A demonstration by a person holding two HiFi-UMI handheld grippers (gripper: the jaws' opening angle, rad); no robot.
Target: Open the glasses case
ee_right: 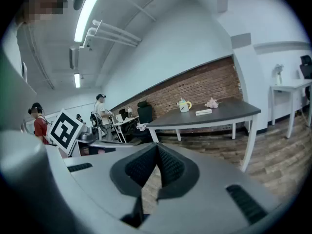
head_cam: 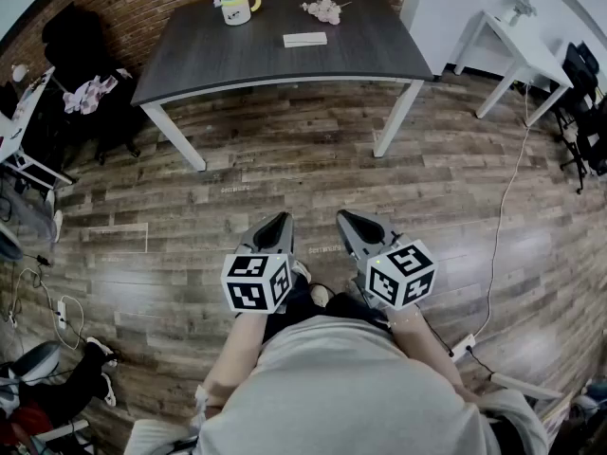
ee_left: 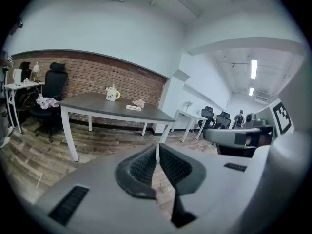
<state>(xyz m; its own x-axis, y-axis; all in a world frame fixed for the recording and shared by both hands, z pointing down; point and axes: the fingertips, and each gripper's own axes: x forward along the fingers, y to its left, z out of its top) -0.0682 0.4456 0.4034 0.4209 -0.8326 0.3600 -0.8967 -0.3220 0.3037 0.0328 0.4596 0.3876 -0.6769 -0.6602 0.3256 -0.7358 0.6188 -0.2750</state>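
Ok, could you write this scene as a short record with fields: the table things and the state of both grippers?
table: dark top, white legs, ahead of the person
glasses case: white, flat on the table, untouched
mug: on the table, left of the case
pink bundle: on the table, behind the case
left gripper: shut, empty, over the floor
right gripper: shut, empty, over the floor

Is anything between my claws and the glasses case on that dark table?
Nothing visible does. Only wood floor separates the left claw and right claw from the table, and the glasses case lies uncovered on its top.
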